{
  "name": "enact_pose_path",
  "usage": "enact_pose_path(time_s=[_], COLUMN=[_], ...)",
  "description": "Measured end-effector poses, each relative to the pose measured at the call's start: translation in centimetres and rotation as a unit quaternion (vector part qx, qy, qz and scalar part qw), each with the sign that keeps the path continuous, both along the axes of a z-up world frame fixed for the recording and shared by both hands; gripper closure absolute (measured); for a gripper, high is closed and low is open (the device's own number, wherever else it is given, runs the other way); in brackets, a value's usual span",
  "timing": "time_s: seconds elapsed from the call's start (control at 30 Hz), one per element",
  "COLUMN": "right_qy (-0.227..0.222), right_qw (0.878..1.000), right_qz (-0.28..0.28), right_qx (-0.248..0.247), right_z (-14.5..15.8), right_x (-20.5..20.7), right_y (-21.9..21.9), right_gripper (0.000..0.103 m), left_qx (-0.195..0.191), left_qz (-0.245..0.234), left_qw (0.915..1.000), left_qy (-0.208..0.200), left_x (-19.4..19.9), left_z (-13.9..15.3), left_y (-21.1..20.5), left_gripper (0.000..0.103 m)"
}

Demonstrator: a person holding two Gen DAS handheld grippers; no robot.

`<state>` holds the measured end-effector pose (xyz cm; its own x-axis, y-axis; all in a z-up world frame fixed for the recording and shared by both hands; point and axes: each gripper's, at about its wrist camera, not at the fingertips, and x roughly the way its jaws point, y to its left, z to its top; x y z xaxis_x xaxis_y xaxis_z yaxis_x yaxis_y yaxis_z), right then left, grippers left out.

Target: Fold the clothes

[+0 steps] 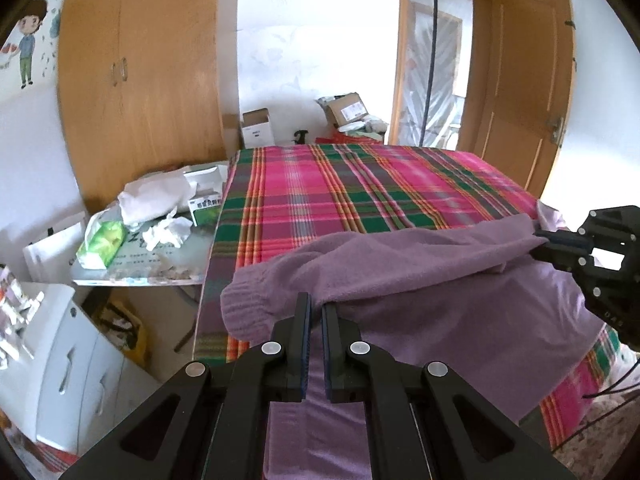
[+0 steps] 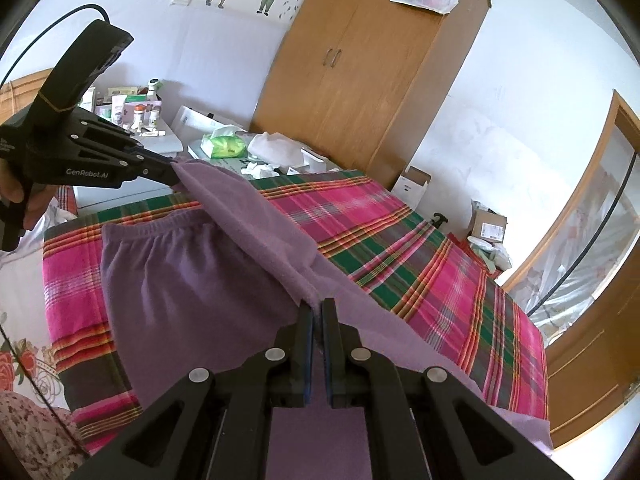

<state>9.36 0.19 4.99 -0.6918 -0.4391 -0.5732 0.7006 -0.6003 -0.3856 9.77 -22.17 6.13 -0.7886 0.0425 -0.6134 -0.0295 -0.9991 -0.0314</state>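
Both pairs of fingers are clamped on the same fold of cloth: the left gripper (image 1: 316, 312) pinches a lifted leg of the purple fleece trousers (image 2: 180, 280) close by its ribbed cuff (image 1: 244, 308), and the right gripper (image 2: 317, 308) pinches that leg further along. The leg hangs stretched between them above the rest of the garment, which lies flat on the plaid sheet (image 1: 360, 188) covering the bed. The fleece looks soft, light and limp, likely to sag wherever unsupported, so edges and cuff seem the surest holds.
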Motion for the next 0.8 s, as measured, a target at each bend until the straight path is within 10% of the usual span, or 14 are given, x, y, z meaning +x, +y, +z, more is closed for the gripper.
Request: enact_pose_path(time_s=[0.8], right_qy=[-0.079], right_qw=[0.997], right_qz=[-0.006], right_qx=[0.004], right_z=[-4.6], right_x=[3.2], right_y=[1.3], right_gripper=[0.099], left_qx=[0.011], left_qz=[-0.002], left_qw=[0.9994], left_qy=[-0.033], left_x=[3.9], left_z=[-4.8], left_y=[0.9], left_gripper=[0.098])
